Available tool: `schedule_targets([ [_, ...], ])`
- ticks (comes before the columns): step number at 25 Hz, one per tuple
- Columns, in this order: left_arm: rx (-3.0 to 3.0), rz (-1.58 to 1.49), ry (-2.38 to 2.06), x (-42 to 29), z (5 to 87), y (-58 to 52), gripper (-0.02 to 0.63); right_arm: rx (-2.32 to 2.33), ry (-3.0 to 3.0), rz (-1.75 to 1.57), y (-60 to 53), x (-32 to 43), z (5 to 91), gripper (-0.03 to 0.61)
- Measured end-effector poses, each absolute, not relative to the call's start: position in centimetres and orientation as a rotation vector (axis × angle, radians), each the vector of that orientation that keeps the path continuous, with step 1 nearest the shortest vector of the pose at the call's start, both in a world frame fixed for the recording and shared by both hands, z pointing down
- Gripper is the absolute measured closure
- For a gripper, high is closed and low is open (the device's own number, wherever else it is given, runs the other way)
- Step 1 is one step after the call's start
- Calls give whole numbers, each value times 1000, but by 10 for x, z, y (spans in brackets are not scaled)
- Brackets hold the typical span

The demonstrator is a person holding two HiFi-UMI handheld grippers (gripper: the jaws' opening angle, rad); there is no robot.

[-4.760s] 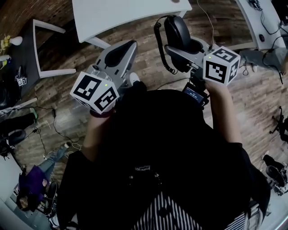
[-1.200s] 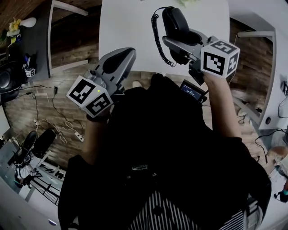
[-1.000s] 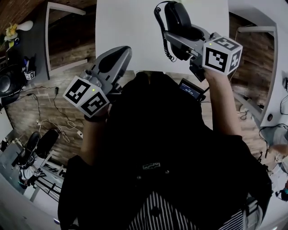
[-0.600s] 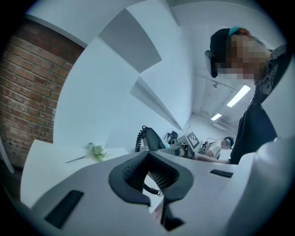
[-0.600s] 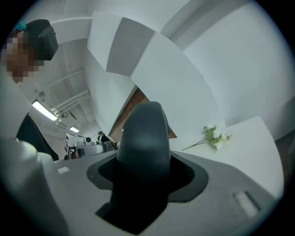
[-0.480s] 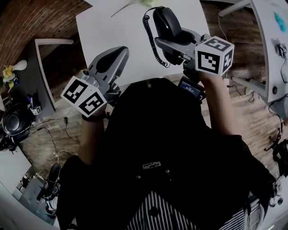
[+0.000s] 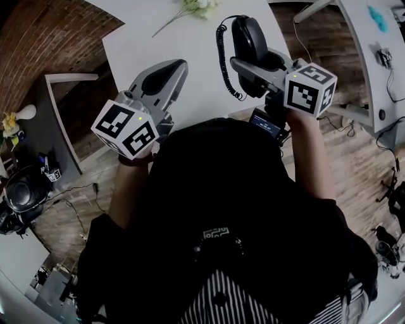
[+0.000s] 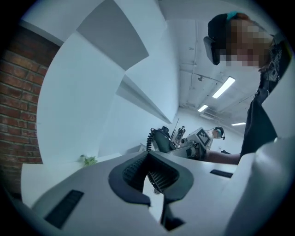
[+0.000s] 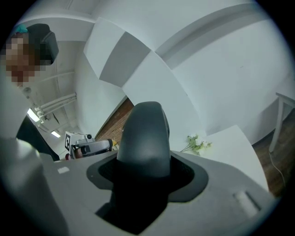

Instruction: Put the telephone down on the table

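The telephone is a black handset (image 7: 249, 39) with a coiled cord (image 7: 221, 58) hanging from it. My right gripper (image 7: 252, 62) is shut on it and holds it above the white table (image 7: 190, 44), near the table's near edge. In the right gripper view the handset (image 9: 144, 138) stands upright, clamped between the jaws. At the left, my left gripper (image 7: 172, 68) hovers over the same table, shut with nothing in it. From the left gripper view (image 8: 154, 179) I see the handset (image 8: 159, 139) and the right gripper (image 8: 201, 137) beyond the jaws.
A sprig of pale flowers (image 7: 197, 5) lies at the table's far edge. A dark frame (image 7: 60, 95) stands to the left of the table, and a second white desk (image 7: 370, 44) to the right. Black gear and cables (image 7: 22, 190) lie on the wooden floor at the left.
The person has stepped up to the white table, so both grippers now hang over its top instead of the floor. The handset has stayed in the right gripper throughout.
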State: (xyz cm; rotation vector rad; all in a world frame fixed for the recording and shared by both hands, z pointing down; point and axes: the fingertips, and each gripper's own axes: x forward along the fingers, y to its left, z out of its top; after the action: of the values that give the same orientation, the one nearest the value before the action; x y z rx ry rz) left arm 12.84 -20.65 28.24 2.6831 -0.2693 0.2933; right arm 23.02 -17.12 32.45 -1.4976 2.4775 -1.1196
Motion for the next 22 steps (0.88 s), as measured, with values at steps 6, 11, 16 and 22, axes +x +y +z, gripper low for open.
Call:
schedule_targets([
  [6,2677,263,-360,120,285,-217,609,-1501,2516,-1123,-176,222,325,304],
  [11,2678,262,-378,110,290,-219,608,-1503,2537,-1130,-181,216,324,304],
  [16,2660,266,-350,104,294,-219,608,-1490,2581,-1137,-190,206,320,304],
  [22,2650,295,-315,86,307,-227,609,-1502,2634,-1153,-211,184,327,304],
])
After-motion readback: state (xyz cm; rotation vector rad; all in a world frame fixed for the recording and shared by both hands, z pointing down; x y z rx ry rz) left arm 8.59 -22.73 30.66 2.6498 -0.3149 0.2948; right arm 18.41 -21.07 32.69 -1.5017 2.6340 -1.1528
